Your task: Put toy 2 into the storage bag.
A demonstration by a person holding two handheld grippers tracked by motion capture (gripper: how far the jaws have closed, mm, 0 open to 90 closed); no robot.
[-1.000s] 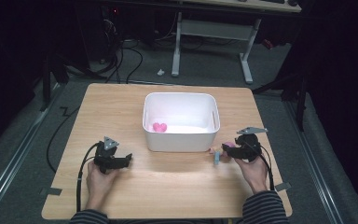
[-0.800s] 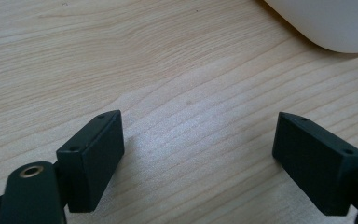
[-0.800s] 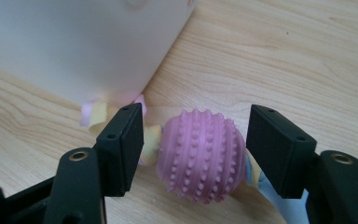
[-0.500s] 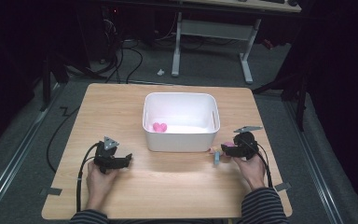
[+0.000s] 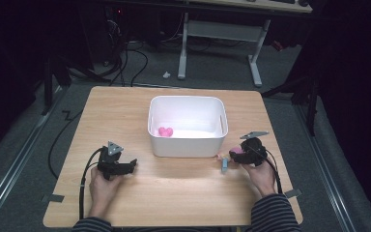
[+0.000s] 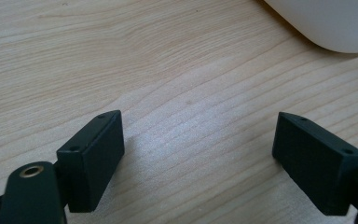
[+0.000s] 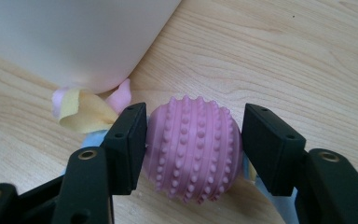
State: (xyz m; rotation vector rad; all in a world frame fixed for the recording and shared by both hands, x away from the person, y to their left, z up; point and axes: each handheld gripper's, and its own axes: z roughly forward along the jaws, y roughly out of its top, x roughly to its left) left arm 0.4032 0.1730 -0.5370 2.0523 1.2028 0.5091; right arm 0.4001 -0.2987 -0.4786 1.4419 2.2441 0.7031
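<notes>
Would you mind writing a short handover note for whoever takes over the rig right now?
Left gripper: open, holding nothing, low over the table left of the white bin.
Right gripper: jaws on either side of a pink spiky ball on the table, right of the bin; a firm grip cannot be confirmed.
Yellow, pink and pale blue soft pieces lie beside the ball, against the bin.
Done: one pink item lies in the bin.
Left: probably lift the ball into the bin, then the soft pieces.

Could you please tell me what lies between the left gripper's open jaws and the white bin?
Only bare wooden table: the left gripper view shows nothing between the left gripper and the white bin.
</notes>
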